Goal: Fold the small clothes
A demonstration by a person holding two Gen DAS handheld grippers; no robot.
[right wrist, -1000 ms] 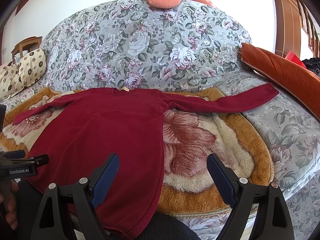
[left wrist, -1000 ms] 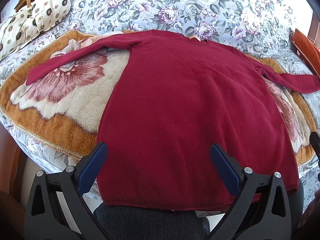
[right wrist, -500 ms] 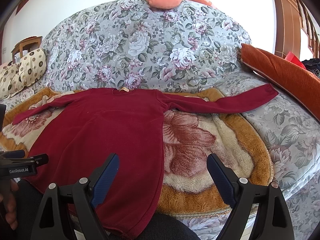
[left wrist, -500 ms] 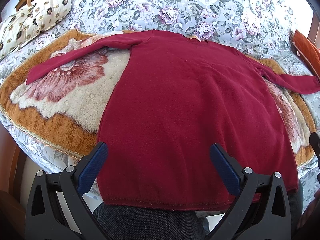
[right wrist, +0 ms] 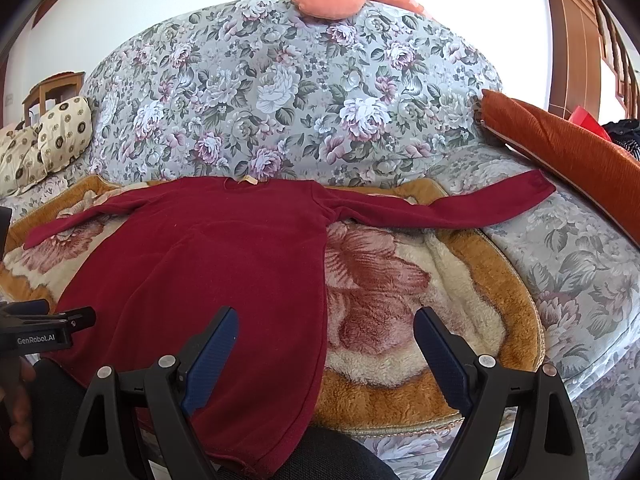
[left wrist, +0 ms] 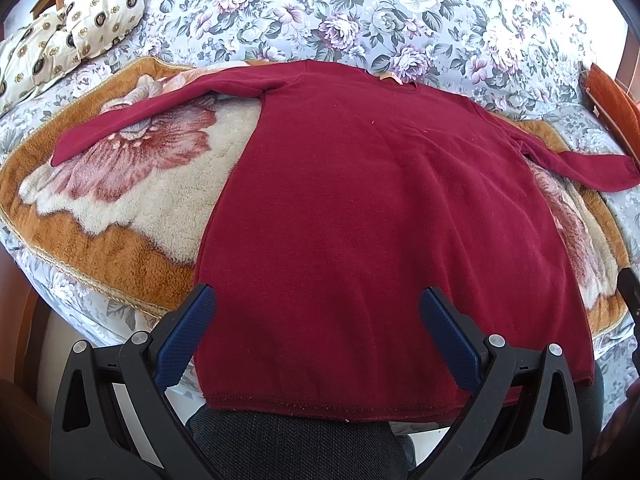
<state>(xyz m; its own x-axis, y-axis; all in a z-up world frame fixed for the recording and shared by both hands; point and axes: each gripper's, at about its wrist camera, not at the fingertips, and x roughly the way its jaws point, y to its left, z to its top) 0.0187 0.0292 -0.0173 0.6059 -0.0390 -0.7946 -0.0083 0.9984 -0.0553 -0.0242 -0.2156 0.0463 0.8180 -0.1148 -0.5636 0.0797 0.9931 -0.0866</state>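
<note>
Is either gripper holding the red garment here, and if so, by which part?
Nothing is held. The left gripper and right gripper are both open above the red garment, which lies flat, sleeves spread.

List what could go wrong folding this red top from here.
1. The hem of the red top hangs over the sofa's front edge onto the person's lap, so tugging could slide it off.
2. The right sleeve stretches far toward the orange cushion; reaching it may drag the body askew.
3. The plush blanket beneath looks grippy and could bunch the fabric.
</note>
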